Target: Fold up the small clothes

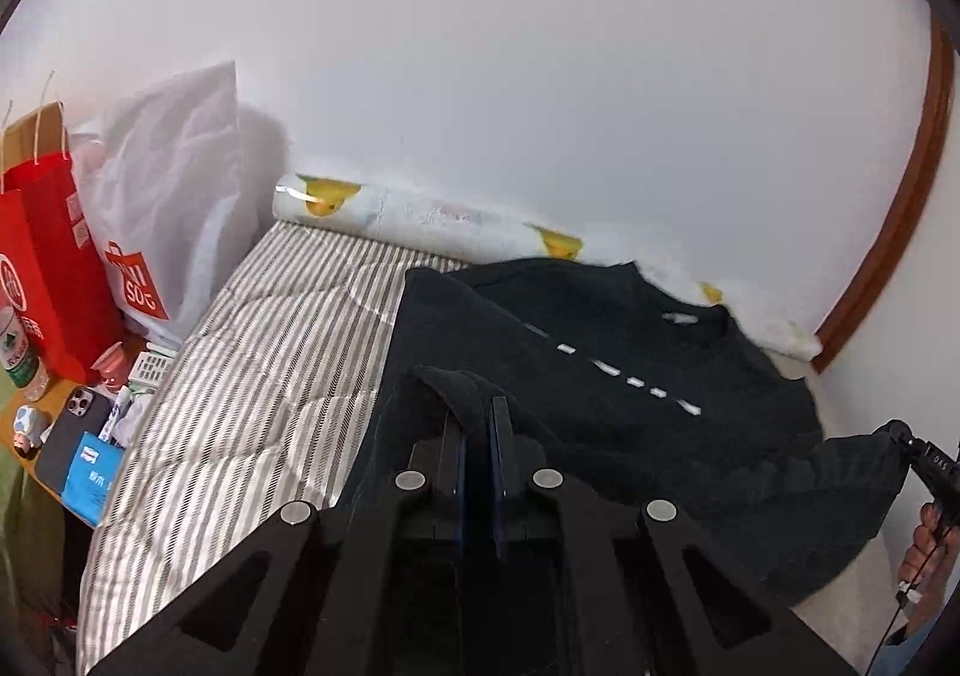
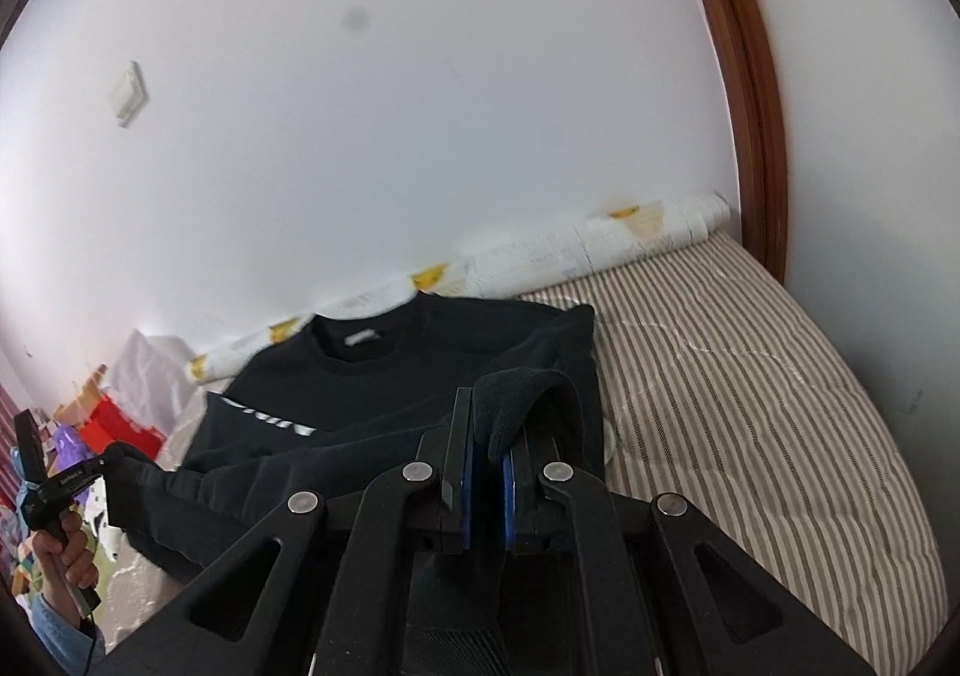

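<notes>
A black sweatshirt (image 1: 606, 370) with a white dashed print lies on the striped bed, collar toward the wall; it also shows in the right wrist view (image 2: 372, 394). My left gripper (image 1: 478, 412) is shut on a bunched black edge of it at the near left side. My right gripper (image 2: 489, 424) is shut on a black fold of it at the near right side. Both hold the near edge lifted above the bed. The right gripper also shows at the right edge of the left wrist view (image 1: 900, 436), the left gripper at the left of the right wrist view (image 2: 108, 457).
The striped grey-and-white bed (image 1: 252, 376) reaches a white wall, with a rolled duck-print blanket (image 1: 420, 217) along it. Left of the bed stand a red paper bag (image 1: 42, 250), a white shopping bag (image 1: 168, 196), a phone (image 1: 72, 436) and small items. A brown wooden frame (image 2: 756, 136) stands at the right.
</notes>
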### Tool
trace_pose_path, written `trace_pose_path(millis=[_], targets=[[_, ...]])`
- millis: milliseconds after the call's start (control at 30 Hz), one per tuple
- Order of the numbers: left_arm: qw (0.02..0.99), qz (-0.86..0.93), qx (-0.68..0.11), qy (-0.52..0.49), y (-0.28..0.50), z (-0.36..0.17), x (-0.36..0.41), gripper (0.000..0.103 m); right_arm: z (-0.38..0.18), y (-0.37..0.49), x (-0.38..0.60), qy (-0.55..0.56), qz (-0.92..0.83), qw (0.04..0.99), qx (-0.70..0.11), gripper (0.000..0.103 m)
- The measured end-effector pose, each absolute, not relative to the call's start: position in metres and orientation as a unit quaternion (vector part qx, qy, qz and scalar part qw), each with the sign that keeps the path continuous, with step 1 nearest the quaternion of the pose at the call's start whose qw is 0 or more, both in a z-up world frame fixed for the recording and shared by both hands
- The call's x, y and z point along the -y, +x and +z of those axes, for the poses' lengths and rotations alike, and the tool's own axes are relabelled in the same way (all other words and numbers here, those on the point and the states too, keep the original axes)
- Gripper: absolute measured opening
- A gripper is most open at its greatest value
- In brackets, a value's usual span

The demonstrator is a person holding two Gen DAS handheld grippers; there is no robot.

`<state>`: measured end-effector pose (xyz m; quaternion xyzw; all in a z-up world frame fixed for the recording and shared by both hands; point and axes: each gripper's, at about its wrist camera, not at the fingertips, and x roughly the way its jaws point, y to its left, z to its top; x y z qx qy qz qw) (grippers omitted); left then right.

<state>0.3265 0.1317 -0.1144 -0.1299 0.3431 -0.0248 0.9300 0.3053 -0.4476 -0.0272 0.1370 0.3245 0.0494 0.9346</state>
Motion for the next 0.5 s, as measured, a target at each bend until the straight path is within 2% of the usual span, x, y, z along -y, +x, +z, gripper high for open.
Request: trace_pose_path(millis=[500], targets=[[0.917, -0.014, -0.383, -0.106, 0.366, -0.149, -0.125, 0.008, -0.09, 0.368, 0.443, 0.103, 0.01, 0.911, -0.398, 0.007]])
